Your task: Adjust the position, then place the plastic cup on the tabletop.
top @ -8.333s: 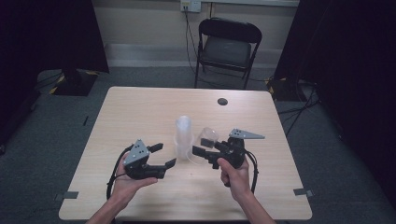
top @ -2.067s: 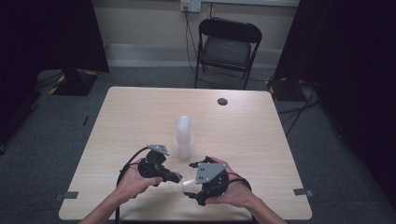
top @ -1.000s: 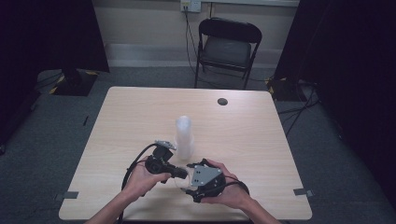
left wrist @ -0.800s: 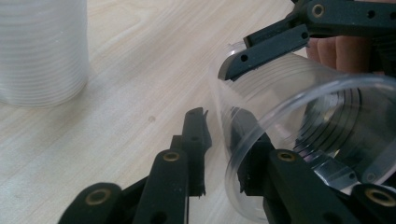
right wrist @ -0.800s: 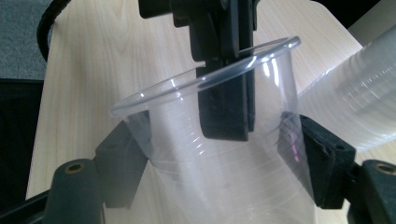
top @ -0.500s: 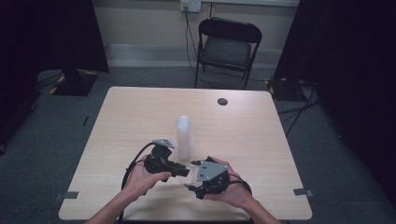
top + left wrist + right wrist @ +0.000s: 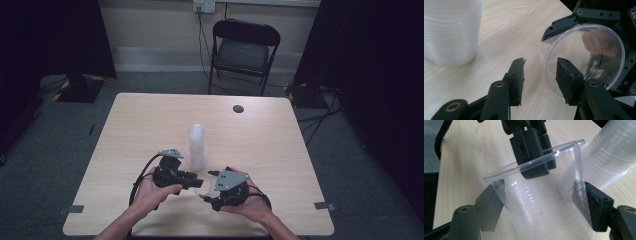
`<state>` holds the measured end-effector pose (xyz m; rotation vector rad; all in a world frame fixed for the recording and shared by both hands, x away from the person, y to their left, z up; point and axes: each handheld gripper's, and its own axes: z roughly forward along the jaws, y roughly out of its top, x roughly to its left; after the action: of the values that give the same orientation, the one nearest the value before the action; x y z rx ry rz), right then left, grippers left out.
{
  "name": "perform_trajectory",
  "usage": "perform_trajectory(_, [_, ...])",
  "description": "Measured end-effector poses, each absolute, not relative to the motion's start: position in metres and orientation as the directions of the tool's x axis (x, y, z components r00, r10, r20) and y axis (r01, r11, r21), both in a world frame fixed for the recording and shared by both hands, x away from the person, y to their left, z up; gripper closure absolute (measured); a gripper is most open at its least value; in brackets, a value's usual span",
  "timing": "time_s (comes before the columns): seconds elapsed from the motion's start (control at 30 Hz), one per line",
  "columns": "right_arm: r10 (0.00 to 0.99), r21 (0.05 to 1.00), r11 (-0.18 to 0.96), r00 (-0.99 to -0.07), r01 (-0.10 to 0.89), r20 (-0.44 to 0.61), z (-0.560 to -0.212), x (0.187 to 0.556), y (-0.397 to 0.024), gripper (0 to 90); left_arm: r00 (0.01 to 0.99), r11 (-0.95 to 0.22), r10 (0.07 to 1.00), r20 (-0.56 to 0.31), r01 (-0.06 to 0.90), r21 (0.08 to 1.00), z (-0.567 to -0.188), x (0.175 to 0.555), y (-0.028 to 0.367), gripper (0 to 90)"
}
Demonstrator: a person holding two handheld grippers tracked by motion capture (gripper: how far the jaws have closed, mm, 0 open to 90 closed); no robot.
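A single clear plastic cup [image 7: 541, 205] lies on its side in my right gripper [image 7: 541, 195], whose jaws are shut on its ribbed wall. In the high view this gripper [image 7: 212, 197] is near the table's front edge, with the cup [image 7: 201, 187] pointing left. My left gripper [image 7: 540, 65] faces the cup's mouth [image 7: 586, 55]. Its jaws have just been opening and now stand apart astride the rim, one pad [image 7: 569, 80] inside and the other outside, neither pressing. An upside-down stack of clear cups [image 7: 196, 147] stands just behind both grippers.
The light wooden table [image 7: 150, 115] has a small black round object [image 7: 238, 108] near its far edge. A black folding chair [image 7: 245, 47] stands beyond the table. Cables trail from both grippers toward the person.
Both hands have come back from beside the stack to the table's front edge and drawn close together. Over the last second they hardly shift.
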<state>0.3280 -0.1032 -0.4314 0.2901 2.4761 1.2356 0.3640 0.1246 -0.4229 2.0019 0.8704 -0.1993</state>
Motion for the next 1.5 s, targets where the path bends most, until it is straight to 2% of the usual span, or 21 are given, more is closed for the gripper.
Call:
perform_trajectory(0.47, [0.407, 0.821, 0.559, -0.9, 0.112, -0.154, -0.437, 0.334, -0.114, 27.0, 0.738, -0.239, 0.52, -0.43, 0.609, 0.756, -0.416, 0.354, 0.137, 45.4])
perform_trajectory(0.77, [0.481, 0.845, 0.497, -0.874, 0.199, -0.077, -0.439, 0.348, -0.125, 27.1, 0.75, -0.194, 0.555, -0.359, 0.537, 0.821, -0.411, 0.35, 0.16, 38.9])
perform_trajectory(1.13, [0.535, 0.867, 0.44, -0.844, 0.234, -0.043, -0.439, 0.356, -0.135, 27.2, 0.714, -0.189, 0.655, -0.248, 0.472, 0.861, -0.425, 0.336, 0.194, 28.2])
perform_trajectory(1.2, [0.557, 0.874, 0.423, -0.829, 0.24, -0.042, -0.438, 0.359, -0.14, 27.3, 0.702, -0.17, 0.665, -0.257, 0.476, 0.863, -0.429, 0.336, 0.198, 27.1])
perform_trajectory(1.27, [0.574, 0.879, 0.404, -0.819, 0.252, -0.029, -0.437, 0.363, -0.145, 27.4, 0.696, -0.202, 0.685, -0.214, 0.464, 0.863, -0.432, 0.337, 0.202, 24.2])
perform_trajectory(1.5, [0.629, 0.886, 0.348, -0.777, 0.305, 0.02, -0.436, 0.378, -0.157, 27.4, 0.676, -0.198, 0.708, -0.205, 0.469, 0.861, -0.434, 0.34, 0.21, 18.4])
